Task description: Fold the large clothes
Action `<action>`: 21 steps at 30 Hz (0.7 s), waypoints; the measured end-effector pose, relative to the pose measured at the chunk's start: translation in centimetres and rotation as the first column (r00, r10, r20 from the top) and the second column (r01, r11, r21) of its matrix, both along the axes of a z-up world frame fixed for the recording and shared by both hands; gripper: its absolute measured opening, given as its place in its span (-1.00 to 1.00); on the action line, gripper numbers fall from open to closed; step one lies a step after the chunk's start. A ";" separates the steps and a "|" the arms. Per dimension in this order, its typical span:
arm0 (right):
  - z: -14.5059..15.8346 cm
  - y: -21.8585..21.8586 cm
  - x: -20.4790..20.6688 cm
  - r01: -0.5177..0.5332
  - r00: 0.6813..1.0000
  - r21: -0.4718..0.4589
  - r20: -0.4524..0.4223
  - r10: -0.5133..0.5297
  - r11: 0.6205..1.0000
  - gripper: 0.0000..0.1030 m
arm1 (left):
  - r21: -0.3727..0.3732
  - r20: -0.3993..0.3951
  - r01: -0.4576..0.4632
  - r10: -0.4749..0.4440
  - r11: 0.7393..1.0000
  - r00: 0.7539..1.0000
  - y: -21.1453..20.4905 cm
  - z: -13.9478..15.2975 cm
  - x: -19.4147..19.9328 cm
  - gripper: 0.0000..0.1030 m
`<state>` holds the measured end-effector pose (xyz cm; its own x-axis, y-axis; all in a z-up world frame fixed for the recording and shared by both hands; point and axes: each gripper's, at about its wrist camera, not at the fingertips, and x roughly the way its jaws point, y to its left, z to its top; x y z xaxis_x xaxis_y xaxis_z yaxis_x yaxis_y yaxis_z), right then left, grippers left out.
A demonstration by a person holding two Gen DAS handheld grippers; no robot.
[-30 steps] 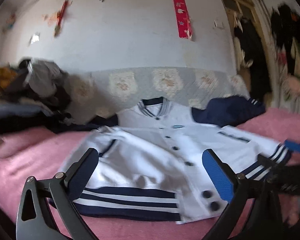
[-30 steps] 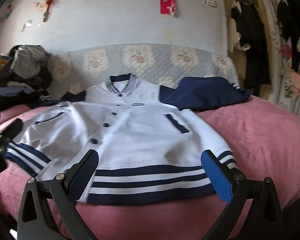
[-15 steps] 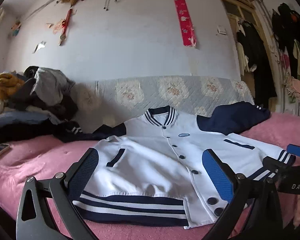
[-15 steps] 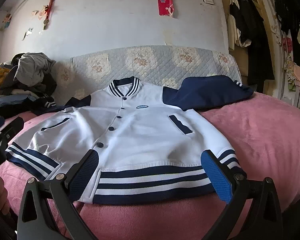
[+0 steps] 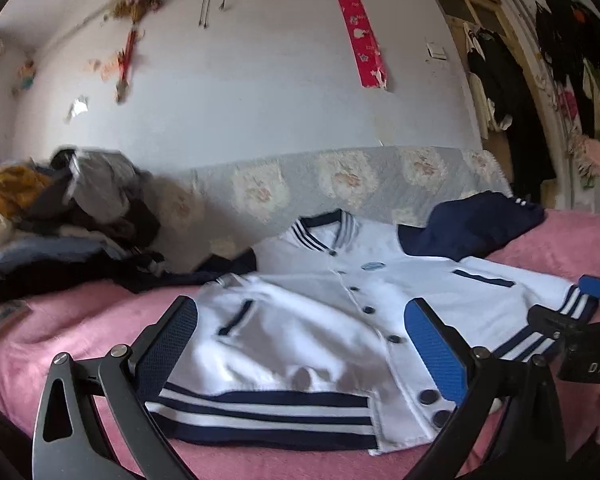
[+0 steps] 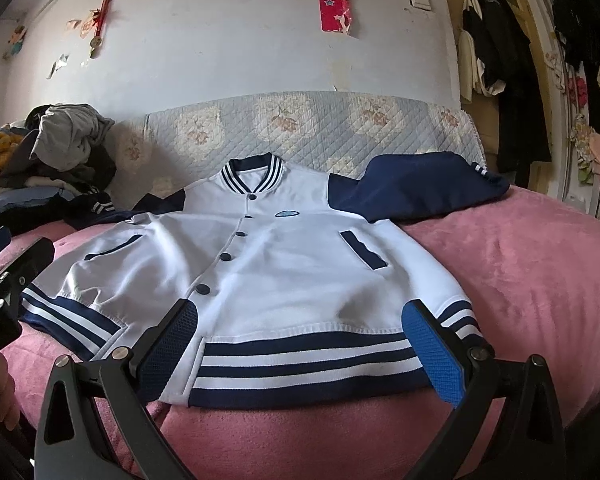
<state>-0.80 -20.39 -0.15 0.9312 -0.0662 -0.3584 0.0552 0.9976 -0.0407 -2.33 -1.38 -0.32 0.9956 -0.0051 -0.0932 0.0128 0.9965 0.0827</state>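
A white baseball jacket (image 6: 284, 264) with navy sleeves and a navy-and-white striped hem lies front up and buttoned on a pink bed cover (image 6: 520, 280). Its collar points toward the wall. One navy sleeve (image 6: 416, 192) lies out to the right; the other is partly hidden at the left. My right gripper (image 6: 300, 344) is open and empty above the hem. My left gripper (image 5: 300, 344) is open and empty over the jacket's (image 5: 340, 320) left lower corner. The right gripper also shows at the right edge of the left wrist view (image 5: 572, 316).
A heap of mixed clothes (image 6: 52, 168) sits at the back left of the bed. A quilted floral cover (image 6: 300, 128) runs along the wall behind the jacket. Dark clothes (image 6: 512, 72) hang at the right by a doorway. A flat small object (image 5: 4, 318) lies on the cover at the left.
Both grippers have risen and tilted up, so the jacket sits lower in each view. Both stay open and empty. The jacket has not moved.
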 end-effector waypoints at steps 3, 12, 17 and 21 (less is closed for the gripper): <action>-0.2 0.0 0.1 -0.001 1.000 0.001 -0.003 0.001 1.000 1.00 | -0.030 -0.006 0.013 -0.013 0.999 1.000 0.4 0.0 0.2 0.99; -0.8 -0.2 0.4 0.019 1.000 0.031 -0.002 -0.019 0.999 1.00 | -0.020 -0.146 -0.020 0.017 1.000 0.989 0.7 -0.8 2.3 0.99; -0.7 -0.1 0.0 -0.003 1.000 0.046 0.011 0.003 0.999 1.00 | -0.053 -0.131 -0.023 0.016 0.998 0.991 1.5 -0.6 2.1 0.99; -0.2 -0.1 -0.2 -0.014 0.999 0.050 0.030 0.013 0.999 1.00 | -0.076 -0.089 -0.032 0.025 0.997 0.996 2.2 -0.3 1.4 0.99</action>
<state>-0.98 -20.44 -0.34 0.9420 -0.0363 -0.3336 0.0424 0.9990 0.0109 -0.97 0.86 -0.62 0.9835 0.0131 -0.1807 -0.0122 0.9999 0.0057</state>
